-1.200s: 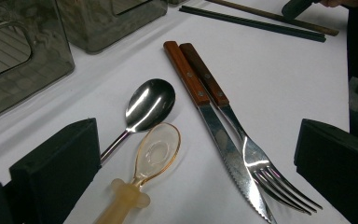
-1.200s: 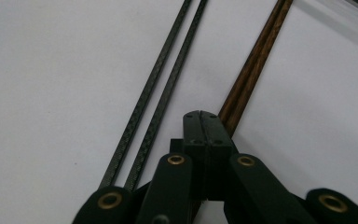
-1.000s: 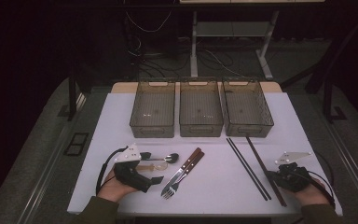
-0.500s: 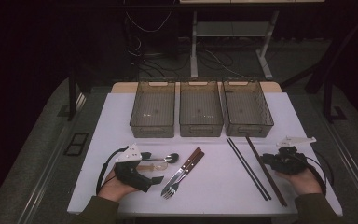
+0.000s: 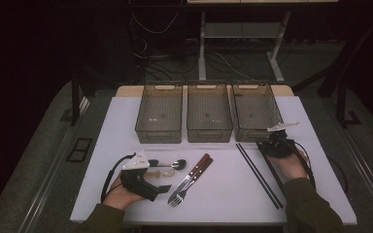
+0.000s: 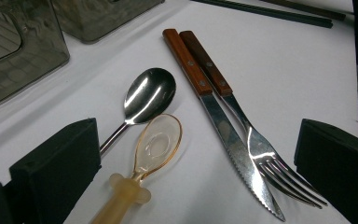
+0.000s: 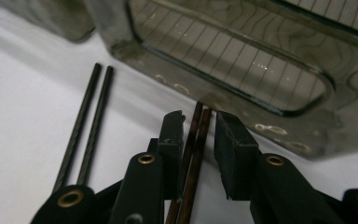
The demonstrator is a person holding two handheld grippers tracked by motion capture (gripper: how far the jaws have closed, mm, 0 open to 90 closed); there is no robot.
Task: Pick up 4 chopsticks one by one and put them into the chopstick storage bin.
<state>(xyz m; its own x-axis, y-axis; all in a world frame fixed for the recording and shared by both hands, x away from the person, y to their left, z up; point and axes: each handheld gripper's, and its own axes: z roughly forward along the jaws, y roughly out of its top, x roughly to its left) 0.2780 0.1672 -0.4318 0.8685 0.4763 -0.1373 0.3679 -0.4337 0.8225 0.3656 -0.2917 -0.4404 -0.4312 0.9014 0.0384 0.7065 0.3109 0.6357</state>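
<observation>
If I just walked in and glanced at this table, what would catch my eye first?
Probably the three smoky see-through bins lined up at the back of the white table. In front lie the spoons, a wooden-handled knife and fork and black chopsticks, while the right gripper, jaws just opening, straddles a brown pair of chopsticks.

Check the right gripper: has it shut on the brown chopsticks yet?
Not yet: right gripper is open, its fingers just opening, straddling the brown chopsticks with gaps either side.
</observation>
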